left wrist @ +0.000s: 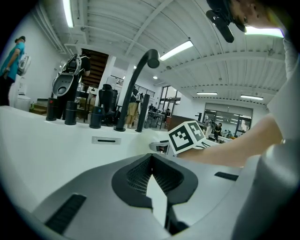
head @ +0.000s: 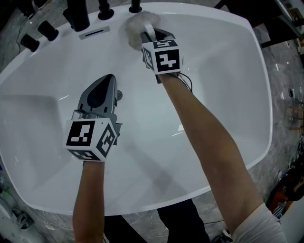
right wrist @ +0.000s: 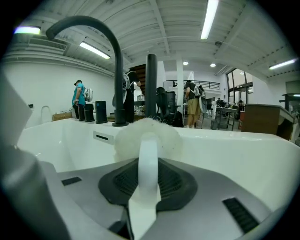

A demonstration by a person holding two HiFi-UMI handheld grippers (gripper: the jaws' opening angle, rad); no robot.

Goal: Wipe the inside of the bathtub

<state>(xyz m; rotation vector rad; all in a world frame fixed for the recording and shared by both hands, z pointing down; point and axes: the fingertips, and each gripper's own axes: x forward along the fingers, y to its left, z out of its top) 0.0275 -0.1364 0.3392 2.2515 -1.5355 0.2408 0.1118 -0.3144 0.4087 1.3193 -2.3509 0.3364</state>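
Note:
The white bathtub [head: 247, 95] fills the head view. A white fluffy scrubber [head: 137, 23] with a white loop handle [right wrist: 149, 154] rests against the tub's far wall, just below the rim. My right gripper [head: 149, 34] is shut on that handle, and the puff [right wrist: 126, 136] shows right beyond the jaws. My left gripper [head: 108, 78] hovers over the tub floor at the left, shut with nothing in it; its tips [left wrist: 151, 159] meet. The right gripper's marker cube [left wrist: 187, 136] appears ahead of it in the left gripper view.
A black curved faucet [head: 78, 14] and several black knobs [head: 47, 29] stand on the far rim, with a grey overflow slot [head: 94, 32] under them. The faucet [right wrist: 117, 70] arches just left of the scrubber. People stand in the room far behind.

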